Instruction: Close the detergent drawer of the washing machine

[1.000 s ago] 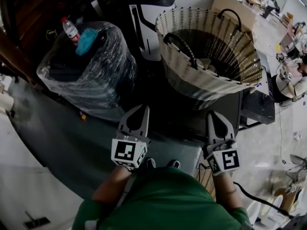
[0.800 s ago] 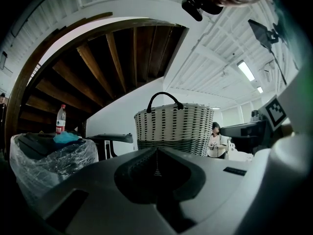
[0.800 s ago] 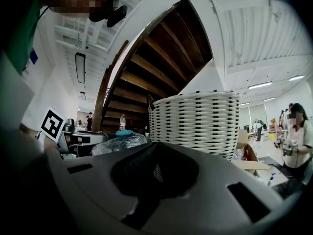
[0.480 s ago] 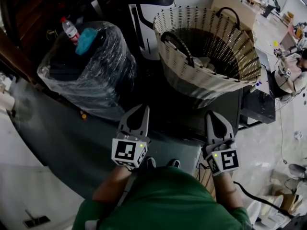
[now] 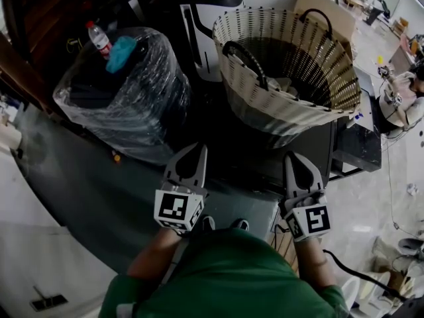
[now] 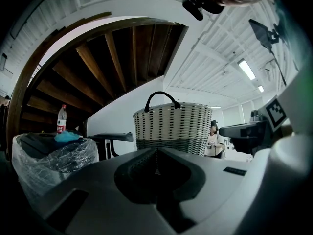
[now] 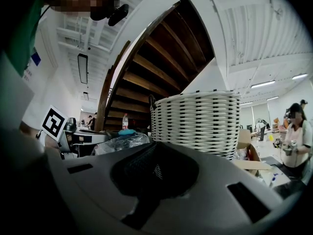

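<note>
Pointing forward from the person's green-shirted torso, the left gripper [image 5: 193, 152] and right gripper [image 5: 292, 158] sit side by side, level with each other and well apart. Left gripper: jaws pressed together along their seam with nothing between them, as its own view confirms. Right gripper: jaws likewise together and empty. Neither touches anything. Washer [image 5: 248, 171]: the dark body directly ahead of and between both grippers; a lighter grey panel shows between the two gripper bodies. Detergent drawer: cannot be made out in any view, so whether it is open or closed cannot be told. Basket [image 5: 265, 111]: white woven with black handles, standing upright on the washer top, ahead of the right gripper; some pale items lie inside. Both gripper views show it just beyond the jaw tips. Wrapped bin [image 5: 126, 105]: dark, covered in clear plastic film, ahead of the left gripper and to its left, beside the washer. A red-capped bottle [image 5: 99, 40] stands upright on top of it, with a blue cloth [image 5: 120, 53] just beside the bottle. A wooden staircase [image 6: 122, 58] rises beyond the bin. A box [image 5: 319, 4] stands beyond the basket. A second person [image 5: 405, 105] is well off to the right of the right gripper.
</note>
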A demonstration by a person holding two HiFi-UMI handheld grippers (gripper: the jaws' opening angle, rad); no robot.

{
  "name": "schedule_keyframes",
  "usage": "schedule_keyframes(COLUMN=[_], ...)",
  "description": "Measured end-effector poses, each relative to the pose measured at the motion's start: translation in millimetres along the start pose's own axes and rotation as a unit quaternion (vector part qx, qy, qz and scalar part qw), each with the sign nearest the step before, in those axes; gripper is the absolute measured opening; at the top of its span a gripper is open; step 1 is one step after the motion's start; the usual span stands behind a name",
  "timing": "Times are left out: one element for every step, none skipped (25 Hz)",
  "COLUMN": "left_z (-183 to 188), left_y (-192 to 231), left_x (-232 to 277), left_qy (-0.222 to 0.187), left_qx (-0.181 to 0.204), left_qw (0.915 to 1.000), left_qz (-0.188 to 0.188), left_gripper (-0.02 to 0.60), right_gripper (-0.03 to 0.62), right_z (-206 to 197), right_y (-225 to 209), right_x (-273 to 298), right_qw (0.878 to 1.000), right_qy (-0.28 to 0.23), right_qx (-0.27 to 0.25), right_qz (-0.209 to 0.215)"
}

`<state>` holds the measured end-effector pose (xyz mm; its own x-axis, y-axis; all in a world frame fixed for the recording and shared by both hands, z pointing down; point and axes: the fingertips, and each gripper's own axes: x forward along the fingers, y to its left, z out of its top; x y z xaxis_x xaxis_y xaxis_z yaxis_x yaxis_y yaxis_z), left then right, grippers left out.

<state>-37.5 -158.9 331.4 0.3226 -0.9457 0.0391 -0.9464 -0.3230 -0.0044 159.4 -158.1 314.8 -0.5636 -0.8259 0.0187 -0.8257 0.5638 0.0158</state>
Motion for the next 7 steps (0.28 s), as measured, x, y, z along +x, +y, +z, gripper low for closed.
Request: schedule_keyframes(left_z=[-0.2,-0.5,-0.8,-1.3,-1.7,-2.2,-2.6], left_y=[0.0,-0.1,-0.2,-0.5,-0.9,-1.4,-1.9], left_x=[0.1,0.3,0.4,0.5,0.7,0.8,1.0], left_qy=[0.000,0.000,0.001,0.001,0.002,0.002,0.003], left_qx=[-0.001,-0.001,0.000,-0.001,-0.001,-0.001,-0.002], left_qw=[1.0000,1.0000,1.0000,1.0000,1.0000,1.0000,1.0000], left_qz=[0.001,0.002,0.002,0.003,0.003,0.003,0.003], left_gripper=[0.023,0.023,0.023,0.023,0.023,0.023,0.023], right_gripper=[0.015,0.015,0.015,0.015,0.015,0.015,0.015], right_z=[0.0,-0.2,-0.5,-0.8,-0.9,-0.8,-0.7], right_y=[-0.6,-1.1,-1.6,-2.1,-2.5,-2.9,-3.3], right_x=[-0.2,-0.6,-1.0,-1.4,-1.8,-2.2,-2.6], right_qw=[1.000,1.000,1.000,1.000,1.000,1.000,1.000], right_qy=[0.002,0.003,0.004,0.005,0.005,0.005,0.005], right_qx=[-0.003,-0.004,-0.005,-0.005,-0.006,-0.006,-0.006], right_qz=[-0.001,-0.001,-0.001,-0.001,0.000,0.000,0.000])
